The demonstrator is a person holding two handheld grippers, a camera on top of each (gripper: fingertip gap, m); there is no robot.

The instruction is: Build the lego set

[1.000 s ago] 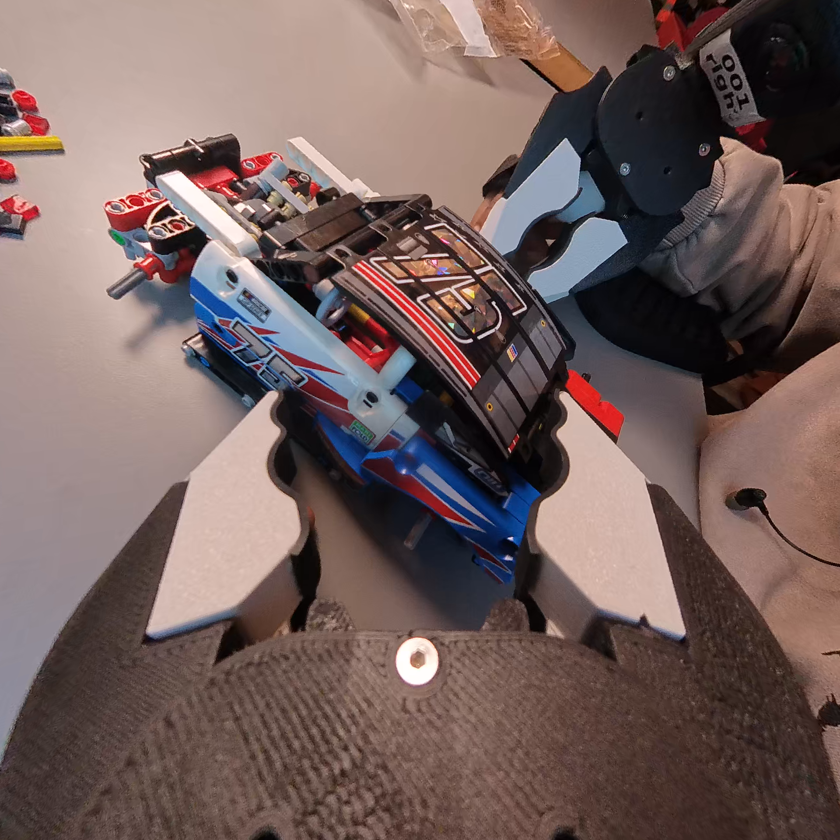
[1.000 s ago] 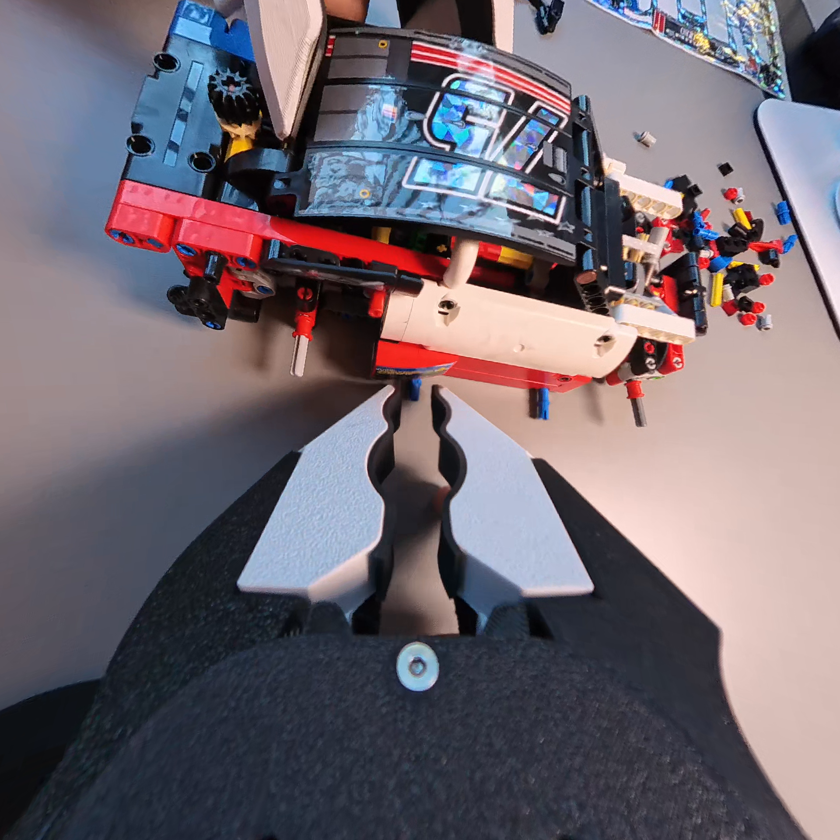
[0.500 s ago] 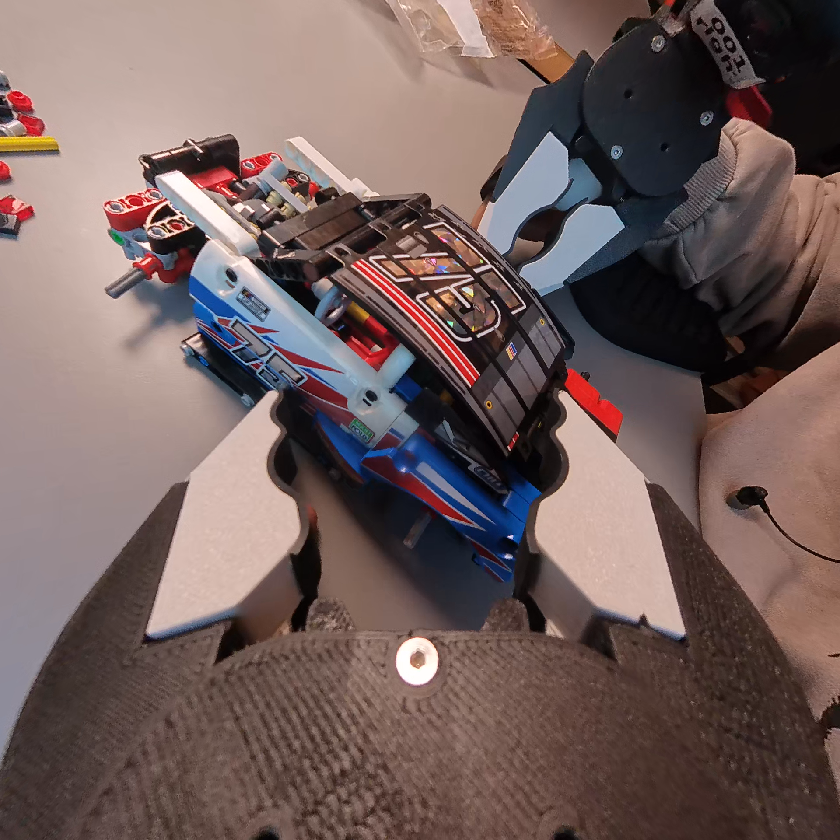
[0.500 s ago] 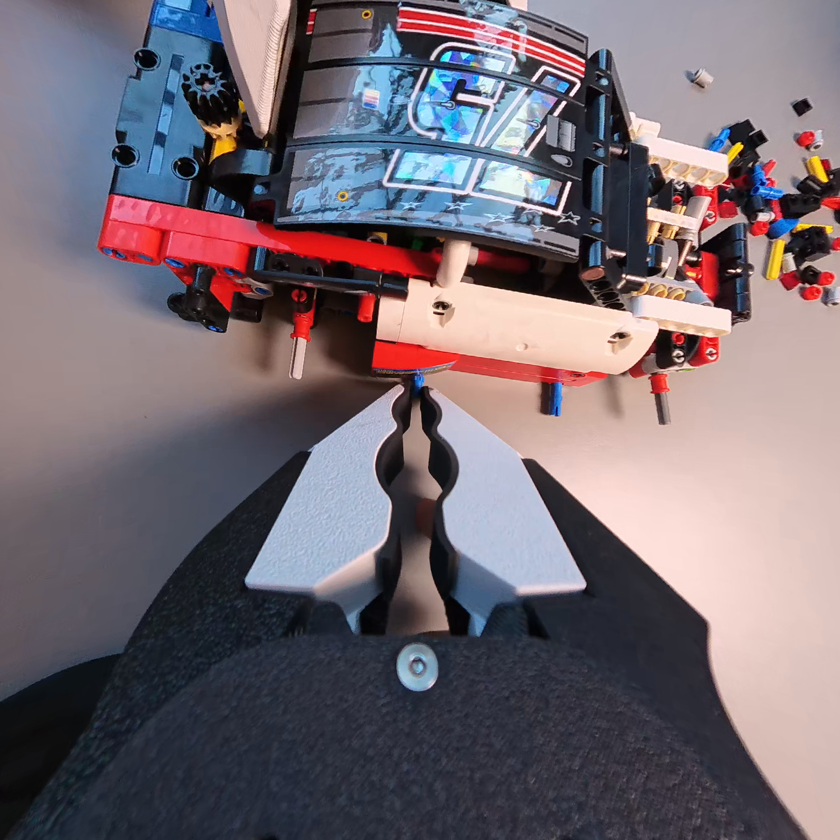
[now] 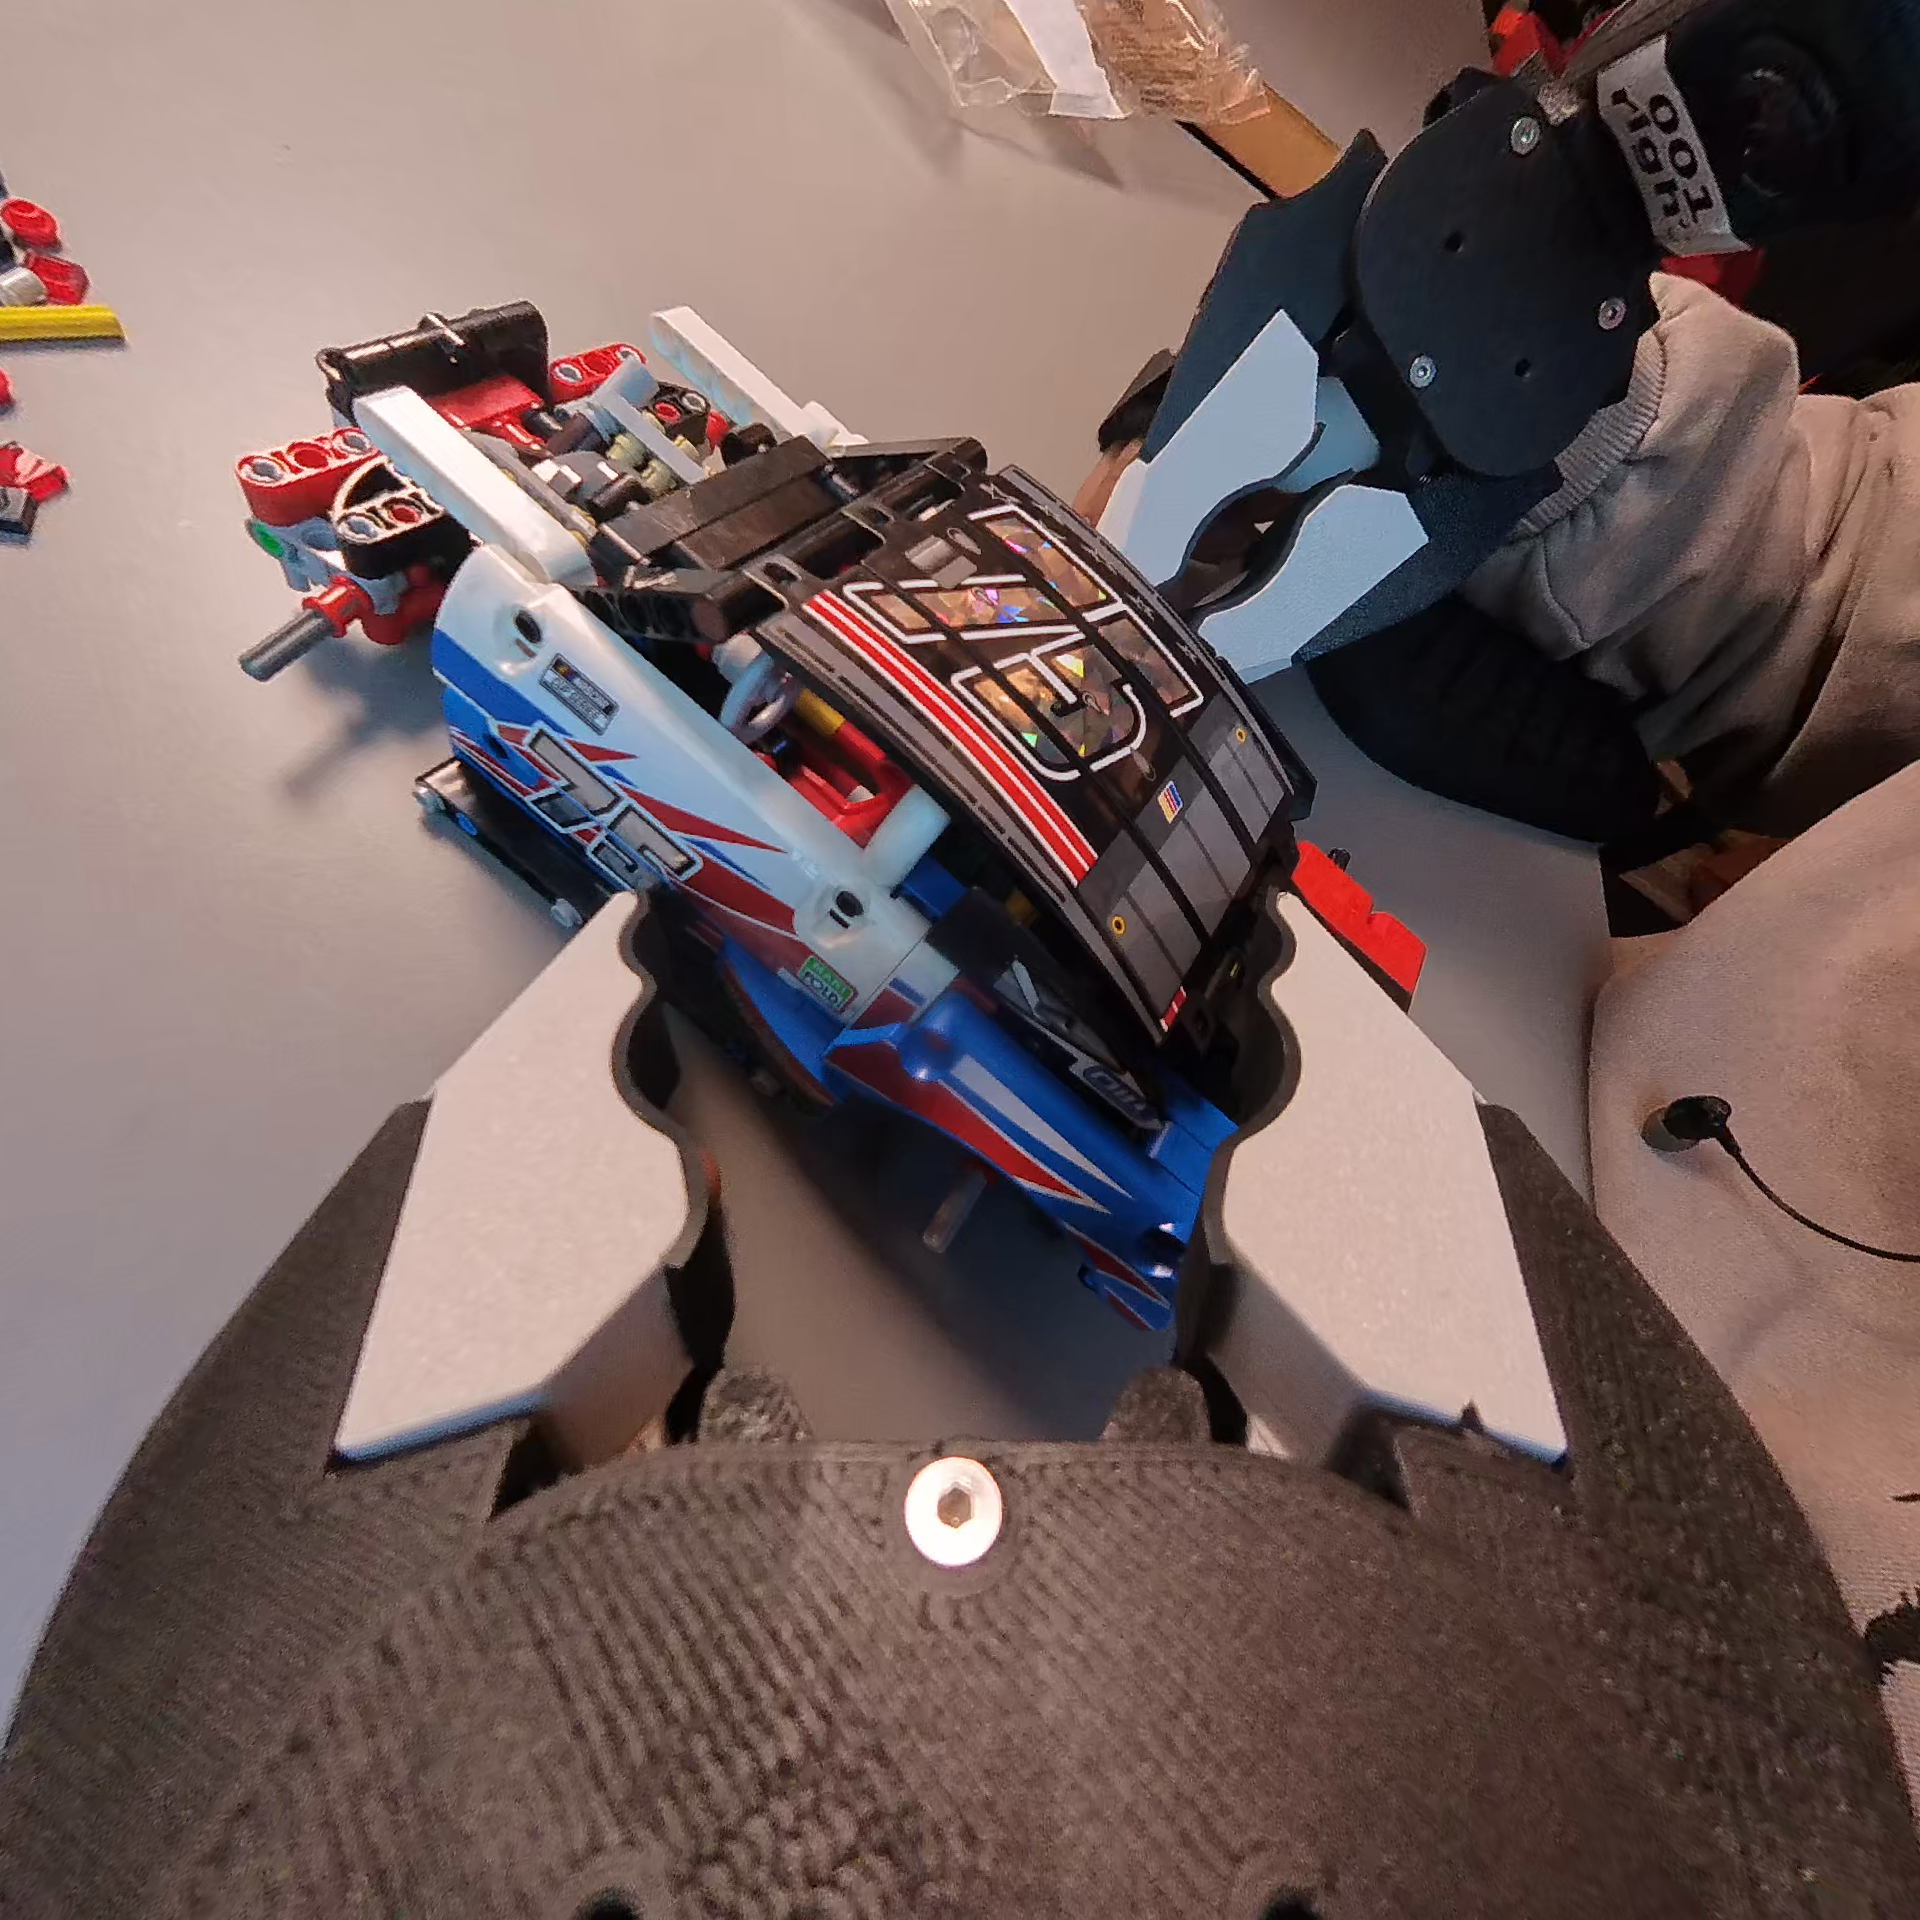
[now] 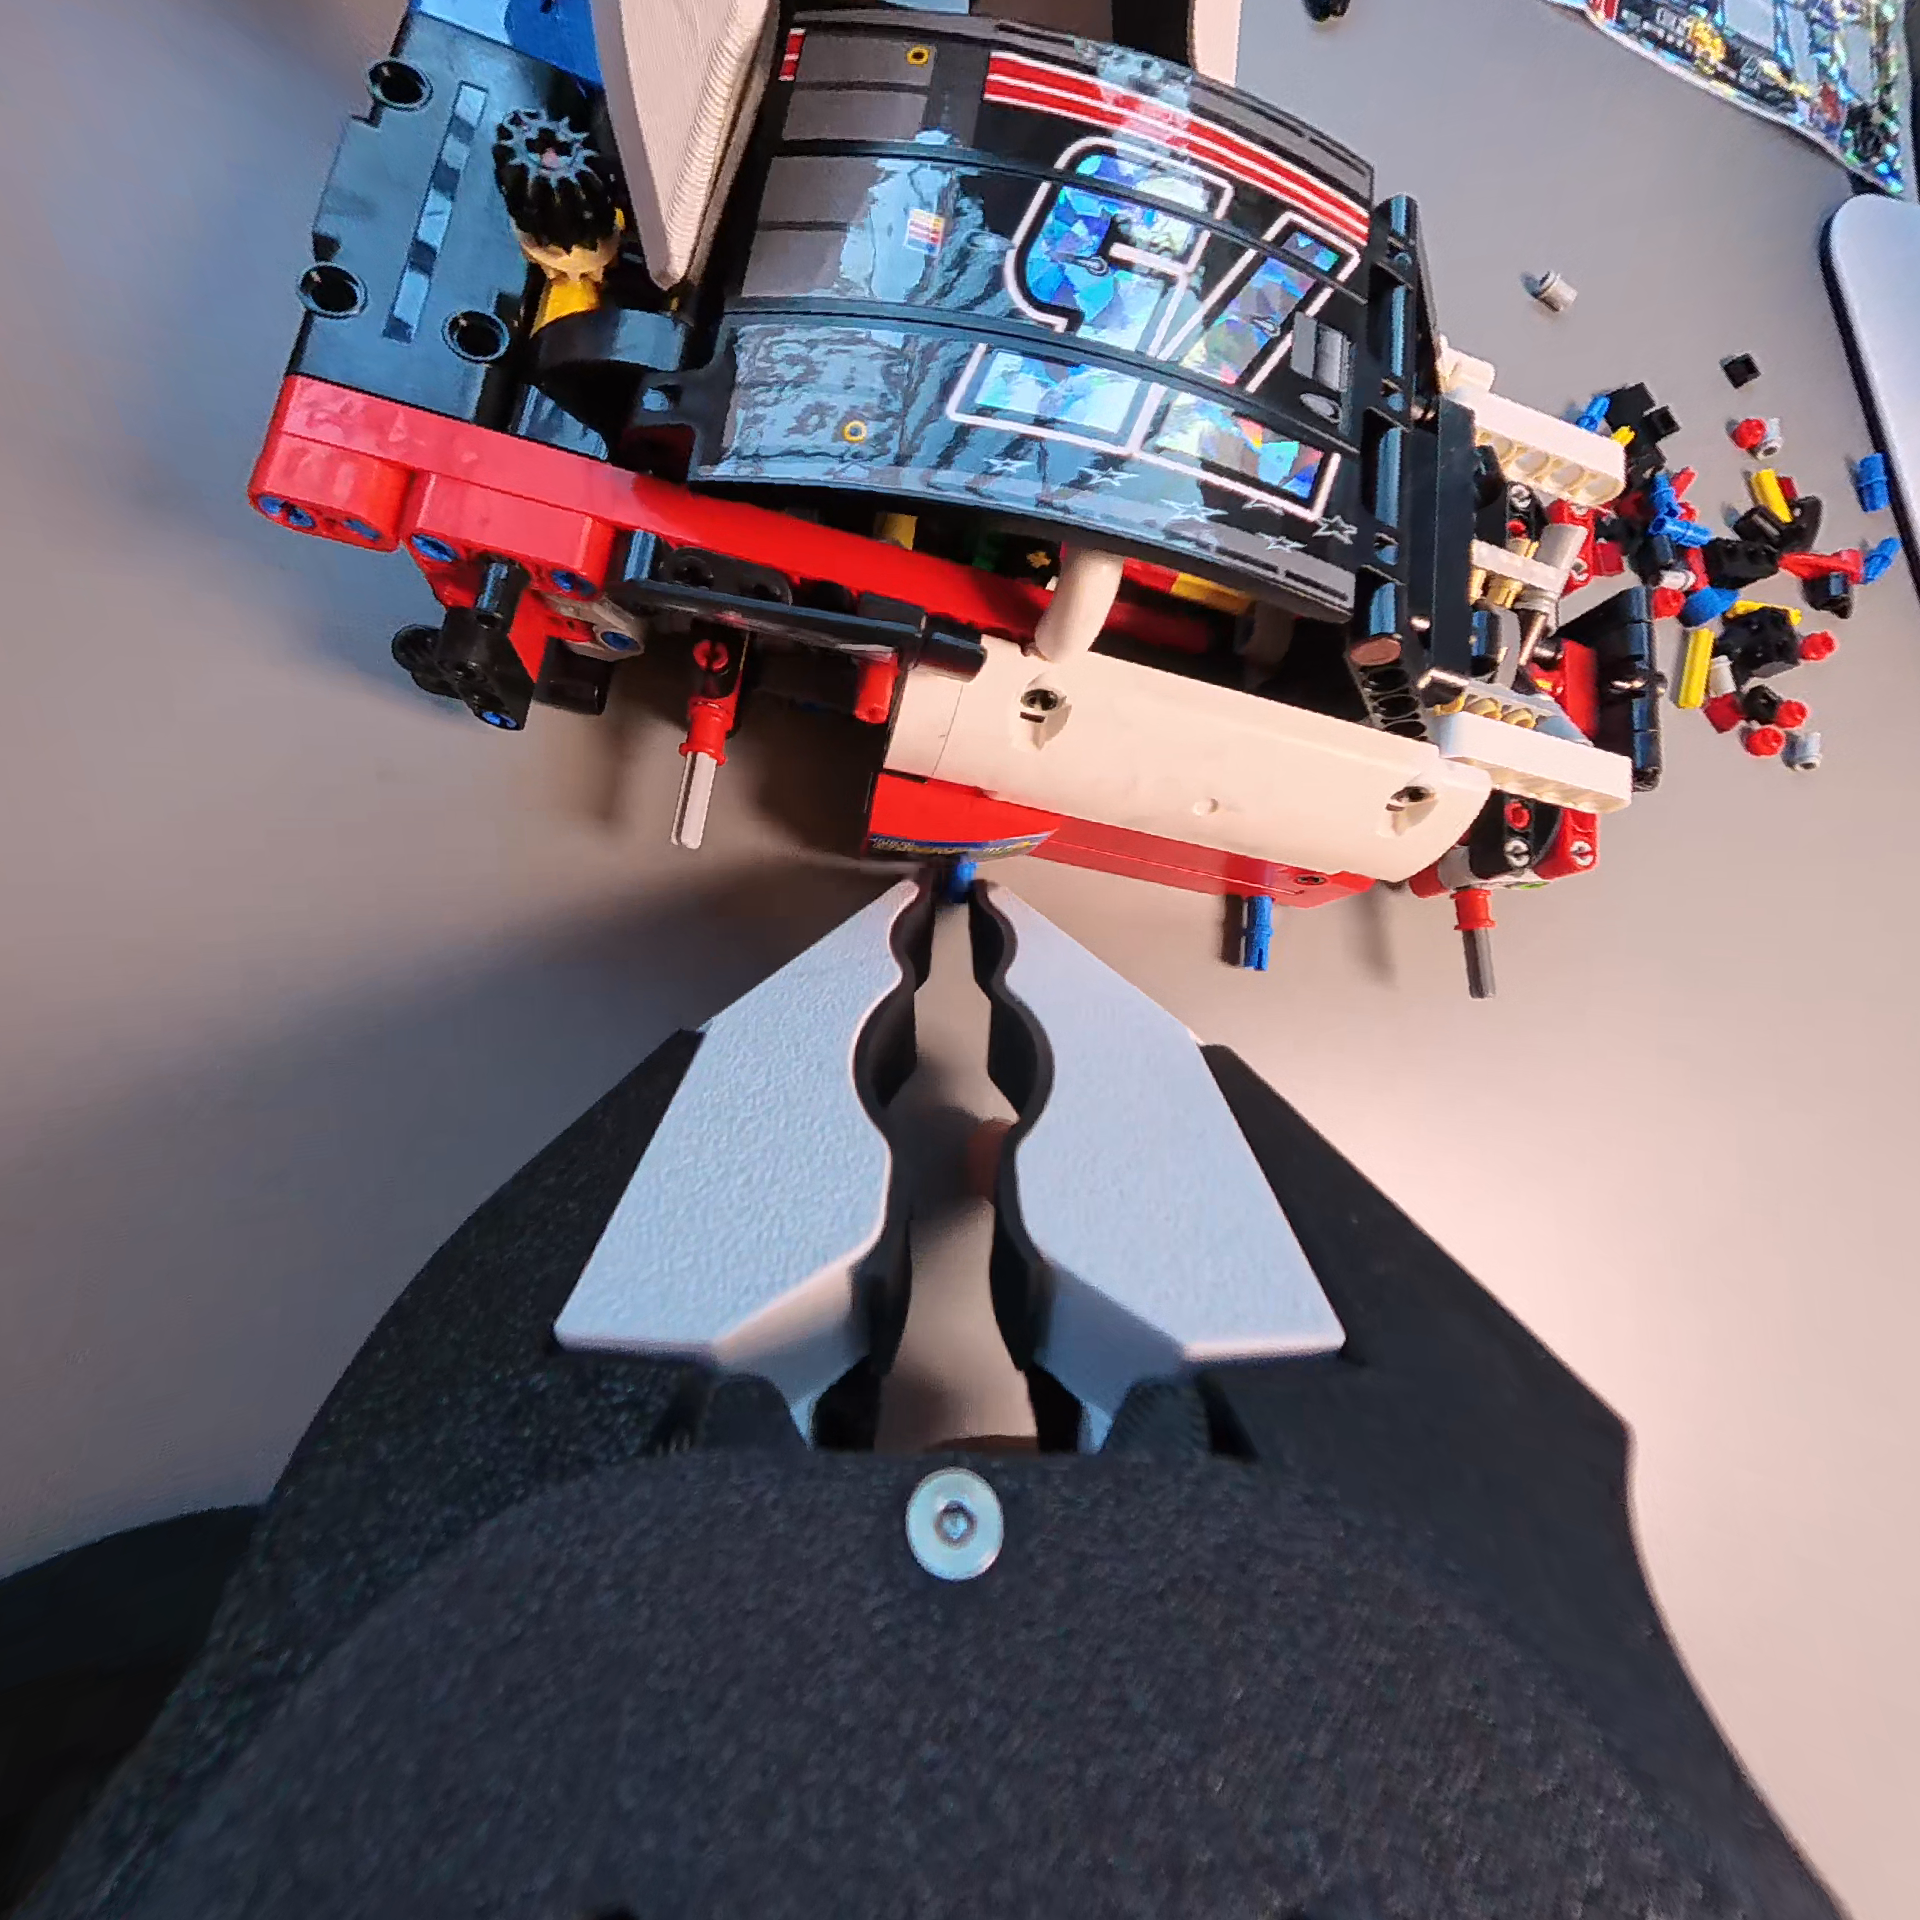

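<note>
The lego car, with a black roof, white and blue side panels and a red chassis, lies on the grey table. My left gripper straddles its rear end, with the fingers against the roof and body, and holds it. In the right wrist view the car lies crosswise. My right gripper is shut on a small blue pin that sticks out of the car's lower red side. The right gripper also shows in the left wrist view, behind the roof.
A pile of small loose pieces lies right of the car's front. A sticker sheet and a pale rounded object are at the far right. More pieces, a yellow axle, a plastic bag and a sleeve border the car. My hands' fingertips stand some 9 centimetres from each other.
My right gripper moved up to the car's side and closed from a narrow gap onto the blue pin. The left gripper and the car kept still.
</note>
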